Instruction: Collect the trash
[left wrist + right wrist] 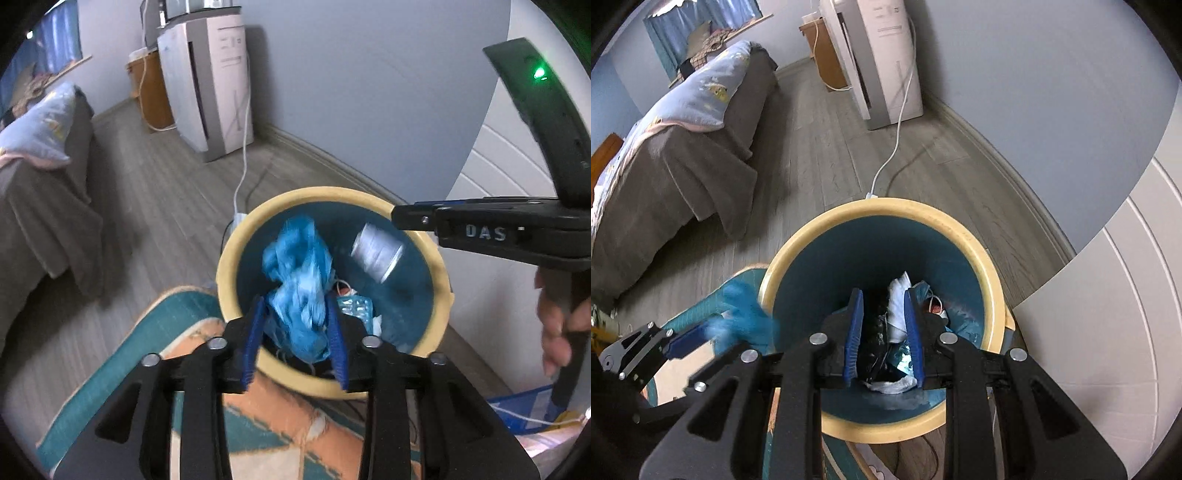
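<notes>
A round bin with a cream rim (224, 273) (886, 206) and a teal inside stands on the floor and holds several bits of trash, among them a blister pack (354, 307). My left gripper (295, 300) is over its near edge. The jaws stand apart, and a blurred blue plastic bag (299, 273) hangs loose between the pads. One left finger (685, 342) and the bag (744, 314) show in the right wrist view. My right gripper (882, 293) (399, 218) points into the bin, closed on a white piece of trash (898, 306) (375, 251).
The bin's near side overlaps a teal and orange rug (280, 417). A bed with a grey cover (676, 173) is at the left. A white appliance (882, 55) stands by the wall, and its cable (899, 122) runs to the bin. White panels (1108, 332) are at the right.
</notes>
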A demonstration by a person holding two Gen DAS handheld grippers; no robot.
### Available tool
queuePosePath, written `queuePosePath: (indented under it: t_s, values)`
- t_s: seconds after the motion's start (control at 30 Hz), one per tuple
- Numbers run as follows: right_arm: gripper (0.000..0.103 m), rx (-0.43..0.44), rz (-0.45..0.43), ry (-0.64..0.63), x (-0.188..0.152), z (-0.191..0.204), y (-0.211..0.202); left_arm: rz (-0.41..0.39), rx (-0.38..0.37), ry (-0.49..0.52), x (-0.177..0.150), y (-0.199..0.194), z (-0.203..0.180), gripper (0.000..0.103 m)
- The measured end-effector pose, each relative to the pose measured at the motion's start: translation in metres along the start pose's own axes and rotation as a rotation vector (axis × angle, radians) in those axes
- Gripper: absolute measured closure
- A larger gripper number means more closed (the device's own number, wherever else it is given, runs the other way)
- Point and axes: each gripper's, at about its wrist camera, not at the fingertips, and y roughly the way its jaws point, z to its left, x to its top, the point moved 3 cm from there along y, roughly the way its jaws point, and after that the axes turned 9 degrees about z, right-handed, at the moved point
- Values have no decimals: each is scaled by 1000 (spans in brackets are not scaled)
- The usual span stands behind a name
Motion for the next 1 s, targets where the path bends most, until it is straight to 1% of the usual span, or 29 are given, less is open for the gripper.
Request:
queuePosePath:
  t_s: [0.03,0.1,0.17,0.23,0.27,0.33,0.37,0.4,0.53,0.63,0.67,0.7,0.73,0.77,0.8,0.9,1.0]
  values:
    - [80,-2,2,3,0,-1,2,-1,-6,-4,1,2,0,49]
    - [80,2,10,10,0,-4,6,2,-20,-12,2,6,1,46]
    - [80,7,19,19,-2,-5,9,10,-11,-18,-1,8,2,38]
    - [80,9,24,27,-2,-2,11,9,-4,-38,-4,7,4,20]
    - [78,8,23,30,-1,-3,12,6,-2,-47,-3,9,7,18]
    - [69,4,19,38,-1,-3,10,0,-7,-67,-6,7,10,12]
    - [62,-2,15,41,-1,-4,10,-1,1,-77,-7,6,11,11]
    - [57,-6,12,43,-1,-5,9,-1,8,-82,-7,6,12,11]
    - [48,-14,2,39,-2,-4,4,4,31,-88,-10,0,12,11]
    - [40,-27,-13,41,-5,-8,-7,-7,45,-98,-13,-14,11,10]
    - [34,-24,-17,53,-7,-10,-13,-13,49,-101,-15,-19,11,10]
    - [26,-22,-18,61,-9,-11,-18,-23,55,-107,-16,-28,10,9]
    - [21,-27,-18,66,-12,-12,-24,-31,58,-112,-17,-34,10,8]
    - [11,-39,-25,65,-16,-12,-34,-42,64,-119,-19,-44,10,7]
    - [5,-49,-32,61,-19,-12,-40,-54,73,-130,-21,-55,10,6]
    - [6,-91,-56,31,-36,-10,-65,-87,99,-165,-27,-80,11,5]
    - [6,-125,-76,-7,-56,-8,-85,-112,143,-205,-35,-104,12,5]
